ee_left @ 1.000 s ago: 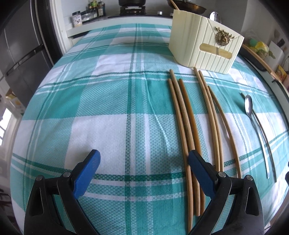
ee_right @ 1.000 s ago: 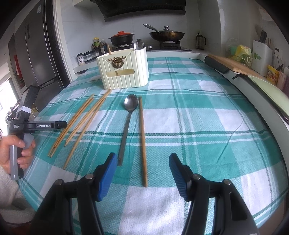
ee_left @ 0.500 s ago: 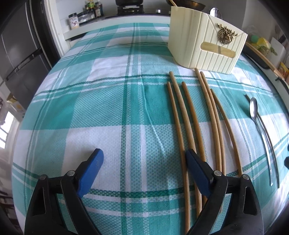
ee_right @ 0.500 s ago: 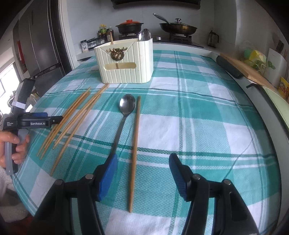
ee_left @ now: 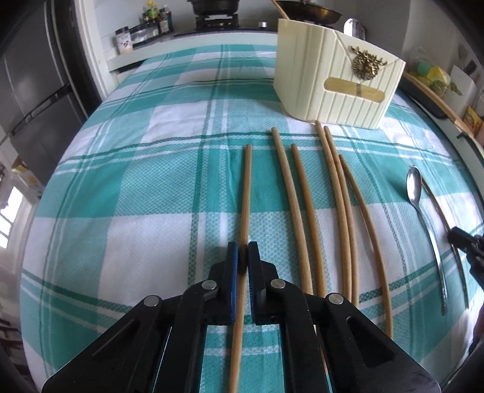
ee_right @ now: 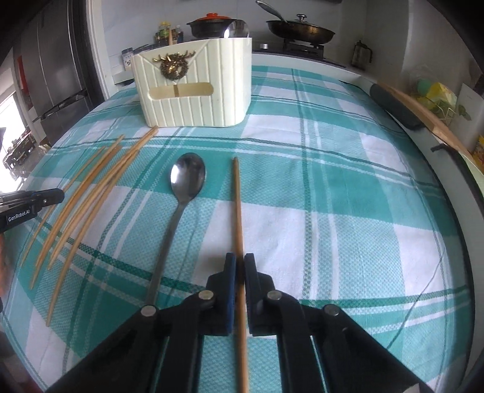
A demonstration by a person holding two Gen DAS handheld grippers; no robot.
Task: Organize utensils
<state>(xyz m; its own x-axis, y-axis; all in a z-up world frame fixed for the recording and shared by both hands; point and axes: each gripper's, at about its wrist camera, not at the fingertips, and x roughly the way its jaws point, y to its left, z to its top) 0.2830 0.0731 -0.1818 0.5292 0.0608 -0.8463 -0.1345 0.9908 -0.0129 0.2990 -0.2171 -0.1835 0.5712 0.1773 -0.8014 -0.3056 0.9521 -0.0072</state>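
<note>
A teal and white plaid tablecloth (ee_right: 348,193) covered the table, with a shallow crease running down a teal square in the left wrist view. Behind the table stood a stove, where a black pot with a red lid (ee_right: 213,22) sat beside a dark frying pan with a glass lid (ee_right: 301,28). A cluster of spice jars and bottles (ee_left: 145,27) lined the counter's left end. A dark grey refrigerator (ee_left: 33,90) stood at the far left. Along the right edge lay a wooden cutting board (ee_right: 423,112), with a yellow and green bundle (ee_right: 435,93) just behind it and a white box (ee_left: 462,87) near it.
</note>
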